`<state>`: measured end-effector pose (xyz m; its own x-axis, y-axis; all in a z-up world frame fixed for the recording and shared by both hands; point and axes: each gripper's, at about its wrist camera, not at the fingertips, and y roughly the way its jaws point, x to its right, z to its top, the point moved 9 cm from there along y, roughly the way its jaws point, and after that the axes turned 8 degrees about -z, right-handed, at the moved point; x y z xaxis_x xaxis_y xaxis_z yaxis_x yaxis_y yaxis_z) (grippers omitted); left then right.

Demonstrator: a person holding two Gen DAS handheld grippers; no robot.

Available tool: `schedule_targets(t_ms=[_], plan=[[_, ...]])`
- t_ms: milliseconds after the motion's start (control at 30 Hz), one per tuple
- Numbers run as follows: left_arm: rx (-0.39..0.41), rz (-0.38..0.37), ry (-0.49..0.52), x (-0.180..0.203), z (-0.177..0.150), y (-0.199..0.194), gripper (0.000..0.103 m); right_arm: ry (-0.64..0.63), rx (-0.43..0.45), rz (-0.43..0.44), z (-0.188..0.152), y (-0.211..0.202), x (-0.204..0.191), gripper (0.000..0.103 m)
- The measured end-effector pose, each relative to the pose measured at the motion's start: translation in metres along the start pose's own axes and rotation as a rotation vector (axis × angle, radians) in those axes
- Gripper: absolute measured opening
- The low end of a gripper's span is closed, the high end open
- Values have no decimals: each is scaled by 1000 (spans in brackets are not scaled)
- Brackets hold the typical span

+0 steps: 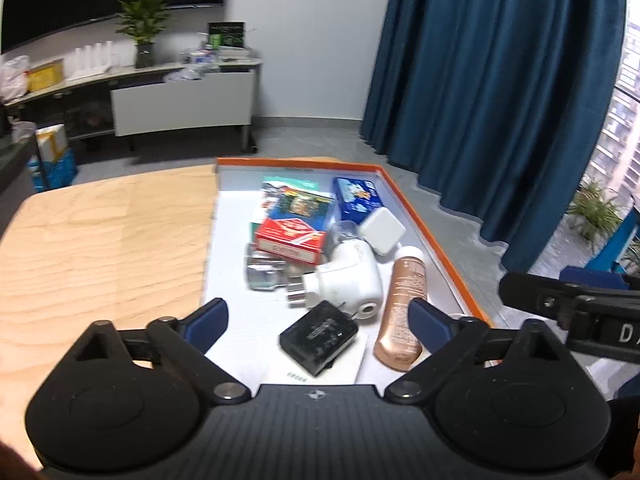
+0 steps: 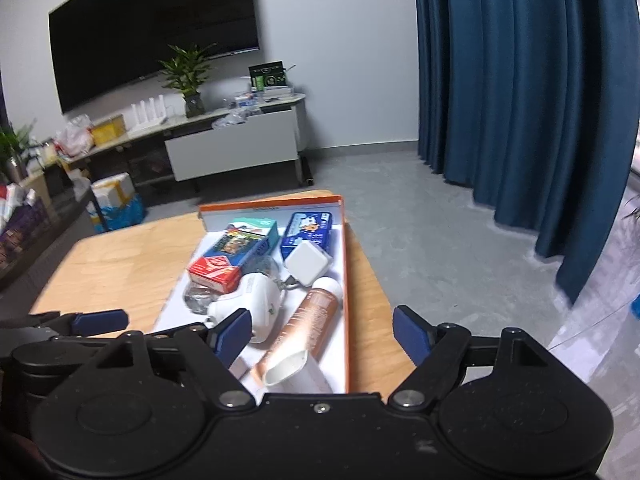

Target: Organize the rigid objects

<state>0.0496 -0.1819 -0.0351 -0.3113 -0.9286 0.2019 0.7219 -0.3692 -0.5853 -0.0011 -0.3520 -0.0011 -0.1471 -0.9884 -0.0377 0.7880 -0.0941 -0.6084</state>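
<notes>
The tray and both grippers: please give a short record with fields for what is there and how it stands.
tray: orange-rimmed tray on wooden table
in tray: red box, blue box, white charger, white plug, black adapter, copper bottle
left gripper: open, holds nothing
right gripper: open, holds nothing

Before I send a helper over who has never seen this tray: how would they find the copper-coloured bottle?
Look in the orange-rimmed tray on the wooden table. Along its right wall lies the copper bottle, white cap pointing away, beside a white plug adapter. It is the only shiny bronze cylinder among boxes and chargers.
</notes>
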Motion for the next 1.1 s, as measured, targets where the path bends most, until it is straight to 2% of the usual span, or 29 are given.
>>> schedule_targets(t_ms=[100,267,433,633,1100], plan=[[6,55,2,0,1,-21,103,-2,-4,25,-3,-13,0,93],[27,157,-7,4,-6,-55,103,-76,-17,36,-17,-33,-7,93],[-2,226,7,3,-23,-59,103,-92,-60,30,-36,-36,-8,93],[-78,234,-37,-9,-39,-47,103,-83,-114,19,-53,-30,-2,93],[-93,183,-2,7,-47,-40,103,-92,-165,25,-63,-16,-2,93]])
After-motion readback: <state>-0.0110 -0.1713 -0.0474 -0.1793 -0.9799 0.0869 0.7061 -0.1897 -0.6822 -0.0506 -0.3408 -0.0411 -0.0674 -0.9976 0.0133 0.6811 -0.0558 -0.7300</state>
